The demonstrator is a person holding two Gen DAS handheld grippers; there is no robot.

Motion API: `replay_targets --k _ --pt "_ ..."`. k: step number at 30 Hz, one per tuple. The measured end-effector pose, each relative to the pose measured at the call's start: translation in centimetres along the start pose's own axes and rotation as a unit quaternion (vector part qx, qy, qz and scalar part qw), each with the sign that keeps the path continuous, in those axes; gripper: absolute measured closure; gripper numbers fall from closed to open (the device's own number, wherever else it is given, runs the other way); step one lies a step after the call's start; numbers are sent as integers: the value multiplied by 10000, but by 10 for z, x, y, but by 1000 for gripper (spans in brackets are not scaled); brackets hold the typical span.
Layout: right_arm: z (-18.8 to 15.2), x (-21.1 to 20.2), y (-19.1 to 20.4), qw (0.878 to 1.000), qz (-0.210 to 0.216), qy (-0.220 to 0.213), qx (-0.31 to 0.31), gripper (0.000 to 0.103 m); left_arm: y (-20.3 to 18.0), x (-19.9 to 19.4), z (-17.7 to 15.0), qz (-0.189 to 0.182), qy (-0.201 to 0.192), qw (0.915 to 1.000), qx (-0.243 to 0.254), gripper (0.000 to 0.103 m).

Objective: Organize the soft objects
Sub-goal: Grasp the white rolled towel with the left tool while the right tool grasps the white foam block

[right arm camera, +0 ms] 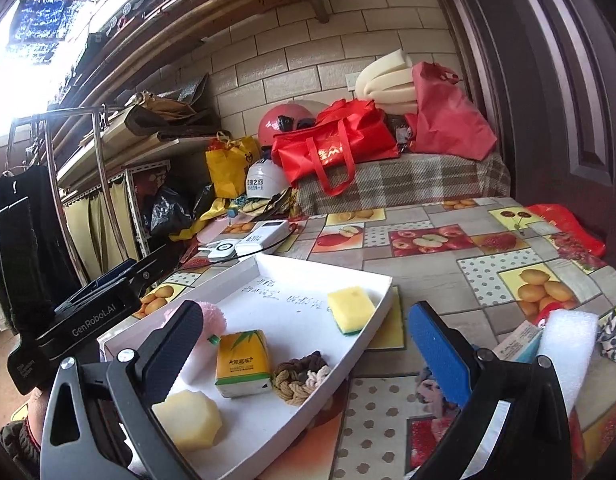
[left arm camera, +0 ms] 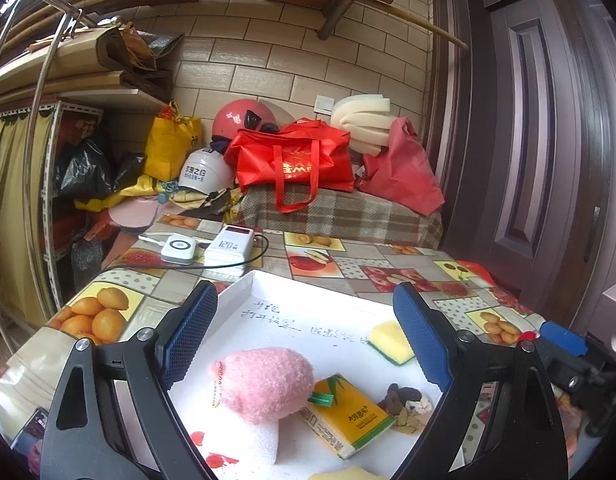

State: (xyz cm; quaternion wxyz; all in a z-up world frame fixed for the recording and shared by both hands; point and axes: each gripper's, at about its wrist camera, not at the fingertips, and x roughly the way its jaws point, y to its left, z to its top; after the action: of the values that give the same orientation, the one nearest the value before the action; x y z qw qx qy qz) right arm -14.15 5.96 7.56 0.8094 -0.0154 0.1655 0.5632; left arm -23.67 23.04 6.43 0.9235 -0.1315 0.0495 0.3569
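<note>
A white tray (left arm camera: 268, 296) (right arm camera: 364, 276) lies on the fruit-print table. In it lie a pink plush mushroom (left arm camera: 264, 384) (right arm camera: 212, 316), a yellow tissue pack (left arm camera: 348, 412) (right arm camera: 242, 362), a yellow-green sponge (left arm camera: 390, 342) (right arm camera: 350, 310), a braided brown coaster (left arm camera: 406, 402) (right arm camera: 302, 376) and a pale yellow foam block (right arm camera: 188, 420). My left gripper (left arm camera: 308, 340) is open and empty, hovering over the plush. It also shows in the right wrist view (right arm camera: 108, 304). My right gripper (right arm camera: 308, 360) is open and empty, above the tray's right edge.
Two white power banks (left arm camera: 208, 248) with a cable lie behind the tray. A white foam strip (right arm camera: 564, 352), a blue-white packet (right arm camera: 516, 344) and patterned cloth (right arm camera: 612, 336) lie right of the tray. Bags, helmets and foam are piled on a plaid bench (left arm camera: 340, 212). A dark door stands right.
</note>
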Motion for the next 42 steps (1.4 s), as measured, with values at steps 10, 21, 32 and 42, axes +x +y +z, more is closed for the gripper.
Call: replay_targets --k 10,21,32,42 --pt "7 -41 -61 9959 -708 -487 290 0 -19 -5 -2 -781 71 9968 131 13" --pt "-9 -64 -178 9775 -1771 105 1141 0 -117 -7 -29 -2754 1141 9489 1040 13" --pt "-26 -17 -169 9779 -1022 1623 833 6 -216 17 -85 -2948 2724 8948 1957 13" --pt "-35 2 -175 9708 -696 2081 970 57 -250 48 -110 -2472 3259 8780 2485 48"
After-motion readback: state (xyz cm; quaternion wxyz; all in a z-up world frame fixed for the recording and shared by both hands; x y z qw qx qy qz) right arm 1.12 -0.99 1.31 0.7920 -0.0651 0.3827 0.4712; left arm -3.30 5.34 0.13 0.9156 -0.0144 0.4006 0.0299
